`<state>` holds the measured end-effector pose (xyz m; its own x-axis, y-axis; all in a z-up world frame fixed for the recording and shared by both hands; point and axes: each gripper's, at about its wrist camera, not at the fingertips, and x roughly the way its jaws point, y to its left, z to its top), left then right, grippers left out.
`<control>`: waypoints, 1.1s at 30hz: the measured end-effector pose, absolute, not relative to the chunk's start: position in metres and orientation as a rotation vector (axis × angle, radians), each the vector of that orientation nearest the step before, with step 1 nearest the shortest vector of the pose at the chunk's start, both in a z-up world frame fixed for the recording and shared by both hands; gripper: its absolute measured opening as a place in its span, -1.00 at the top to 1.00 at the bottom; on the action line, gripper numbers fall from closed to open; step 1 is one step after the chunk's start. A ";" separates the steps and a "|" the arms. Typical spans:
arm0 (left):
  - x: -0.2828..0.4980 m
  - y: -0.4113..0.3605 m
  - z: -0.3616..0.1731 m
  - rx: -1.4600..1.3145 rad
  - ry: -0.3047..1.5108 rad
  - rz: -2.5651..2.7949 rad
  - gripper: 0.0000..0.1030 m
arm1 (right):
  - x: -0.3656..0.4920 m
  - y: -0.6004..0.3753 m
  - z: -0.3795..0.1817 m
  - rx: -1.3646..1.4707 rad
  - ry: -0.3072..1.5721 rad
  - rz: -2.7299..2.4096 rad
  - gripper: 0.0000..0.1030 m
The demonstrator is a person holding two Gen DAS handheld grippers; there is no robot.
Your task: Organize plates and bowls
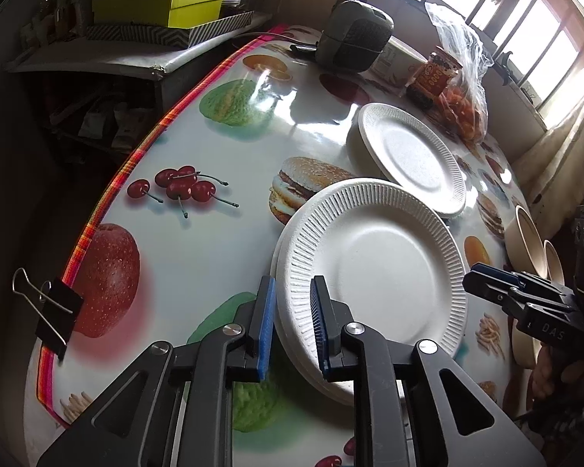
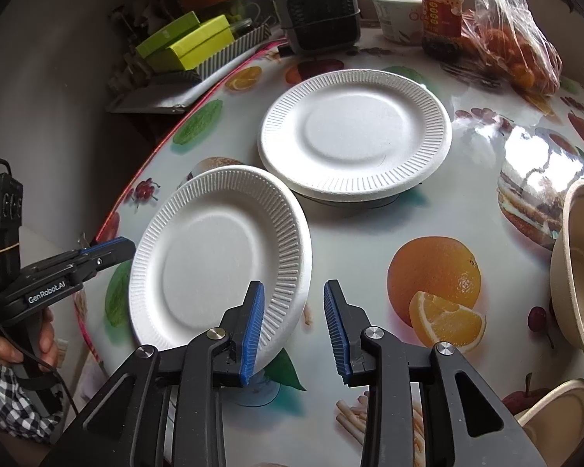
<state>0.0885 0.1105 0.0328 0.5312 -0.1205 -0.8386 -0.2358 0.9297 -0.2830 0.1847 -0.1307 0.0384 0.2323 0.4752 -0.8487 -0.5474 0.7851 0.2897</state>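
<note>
Partly hidden: near plate (image 1: 373, 268) rim between slack left tongs (image 1: 294, 325) | right tongs (image 2: 294, 325) open, empty | bowls (image 2: 580, 268) cropped

left wrist: close, steeply down | right wrist: same | shared: near plate (image 1: 370, 272) (image 2: 222, 257)

Glossy fruit-and-burger-printed desk (image 1: 222, 257) – barred bright windows (image 1: 525, 27) beyond the tongs, cluttered grey side shelf (image 1: 97, 60) with green boxes (image 1: 163, 7) to their left.

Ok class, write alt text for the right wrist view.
The right gripper is open over the rim of a tilted white plate on a fruit-print table. Another plate lies behind, and the left gripper reaches in.
</note>
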 end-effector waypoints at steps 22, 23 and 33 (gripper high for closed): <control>0.175 0.103 0.082 -0.323 0.945 0.023 0.41 | 0.256 -0.172 0.094 -0.066 0.993 0.562 0.16; 0.182 0.102 0.081 -0.330 0.954 0.020 0.41 | 0.262 -0.174 0.092 -0.057 1.001 0.562 0.16; 0.234 0.086 0.067 -0.312 1.013 -0.020 0.41 | 0.318 -0.179 0.077 -0.037 1.060 0.515 0.15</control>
